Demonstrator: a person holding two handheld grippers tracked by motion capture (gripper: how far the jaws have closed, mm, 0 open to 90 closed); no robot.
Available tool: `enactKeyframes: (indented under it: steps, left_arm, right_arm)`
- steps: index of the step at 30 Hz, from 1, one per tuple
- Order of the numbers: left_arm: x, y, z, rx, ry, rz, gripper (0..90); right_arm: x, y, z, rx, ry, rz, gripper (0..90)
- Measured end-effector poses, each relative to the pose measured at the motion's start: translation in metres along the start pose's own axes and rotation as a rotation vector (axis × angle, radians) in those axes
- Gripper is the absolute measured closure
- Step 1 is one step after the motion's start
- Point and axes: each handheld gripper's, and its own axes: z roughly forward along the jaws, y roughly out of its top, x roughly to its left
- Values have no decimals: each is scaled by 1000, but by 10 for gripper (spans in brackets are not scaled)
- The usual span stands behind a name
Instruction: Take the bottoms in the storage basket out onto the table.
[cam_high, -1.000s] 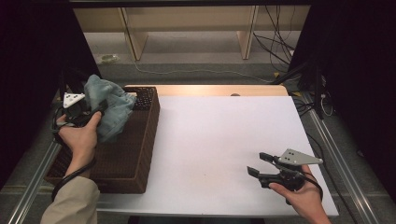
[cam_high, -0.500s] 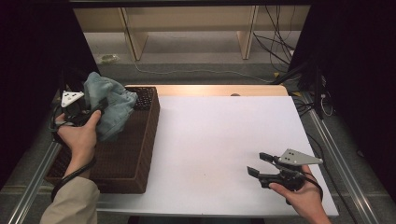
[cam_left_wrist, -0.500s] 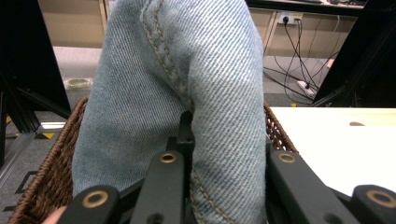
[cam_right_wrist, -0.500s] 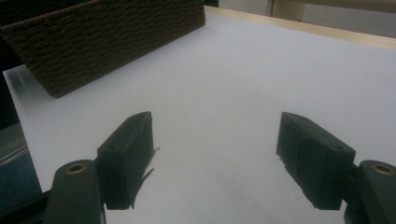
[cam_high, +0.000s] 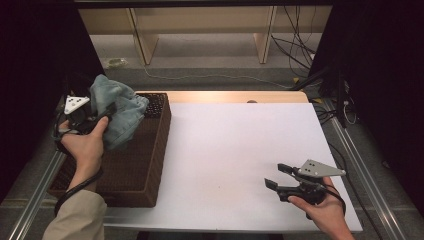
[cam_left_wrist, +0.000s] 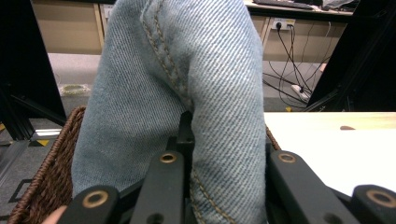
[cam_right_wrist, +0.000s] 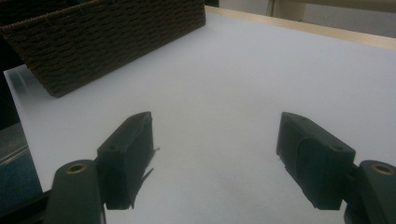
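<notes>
Denim garment (cam_high: 119, 114) is gripped between the clenched jaws of the left gripper (cam_high: 102, 114) and held above the far end of the wicker basket (cam_high: 137, 165) at the desk's (cam_high: 240, 155) left edge, removal judged under way, while the right gripper (cam_high: 276, 176) is held released near the front right corner.

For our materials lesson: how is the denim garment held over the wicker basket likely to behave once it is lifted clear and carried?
The denim garment will probably be floppy: it bunches and drapes around the left gripper. Its coarse twill weave and thick seams suggest it should not slip easily from the shut jaws. Hanging folds might drag on the basket rim.
</notes>
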Motion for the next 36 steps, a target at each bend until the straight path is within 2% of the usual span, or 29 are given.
enactKeyframes:
  steps: [36]
  left_arm:
    - [-11,11,-10,-34,-27,26,744]
  right_arm:
    - [0,0,0,1,6,2,286]
